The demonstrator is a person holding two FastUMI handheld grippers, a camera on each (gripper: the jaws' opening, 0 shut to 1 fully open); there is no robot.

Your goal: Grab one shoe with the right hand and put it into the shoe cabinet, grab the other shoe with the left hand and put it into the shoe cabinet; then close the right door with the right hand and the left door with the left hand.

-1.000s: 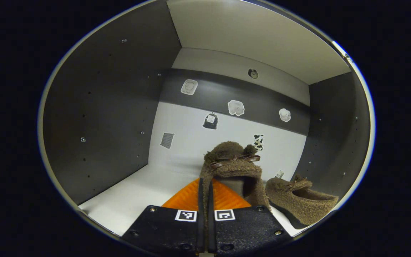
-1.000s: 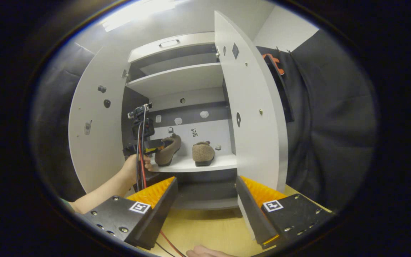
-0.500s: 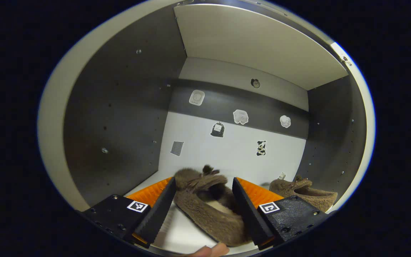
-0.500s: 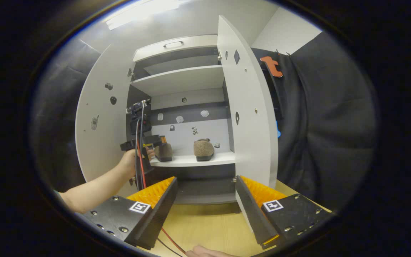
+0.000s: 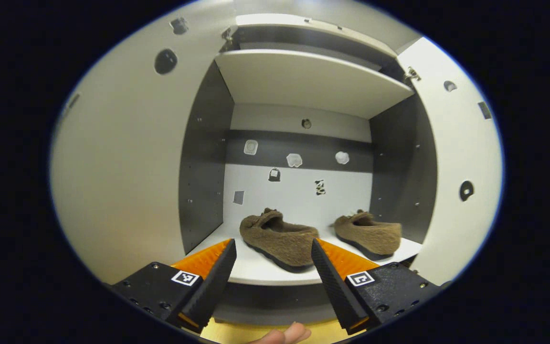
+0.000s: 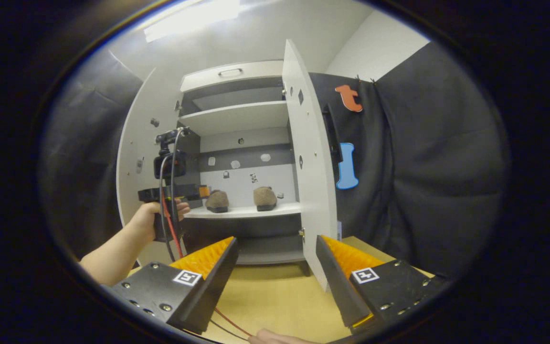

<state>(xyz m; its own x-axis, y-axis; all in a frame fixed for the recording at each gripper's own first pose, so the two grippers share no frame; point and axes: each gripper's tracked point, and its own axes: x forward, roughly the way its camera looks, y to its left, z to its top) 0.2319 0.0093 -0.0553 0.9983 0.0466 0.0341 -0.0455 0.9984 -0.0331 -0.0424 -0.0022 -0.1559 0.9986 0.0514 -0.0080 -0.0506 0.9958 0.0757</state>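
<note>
Closing the doors is what remains for you, by the look of things: both shoes sit on the cabinet's shelf (image 5: 256, 274), the left shoe (image 5: 279, 238) toward the middle and the right shoe (image 5: 368, 233) near the right-hand wall, apart from each other and upright on their soles.

Your left gripper (image 5: 271, 267) has its fingers spread wide with nothing between them, hanging just outside the shelf's front edge. Your right gripper (image 6: 276, 267) is likewise spread and empty, low over the wooden surface (image 6: 275, 298) and well back from the cabinet.

The task puts the right door (image 6: 309, 157) first. It stands swung out toward you, edge-on, so I'd judge you need to bring the right fingers round to its outer face and push it flat to the cabinet front, then do the same on the left door (image 5: 117, 157) with your left gripper drawn clear.

The left gripper view gives you the shoes up close. The right gripper view shows your left hand (image 6: 153, 217) holding its gripper before the shelf.
</note>
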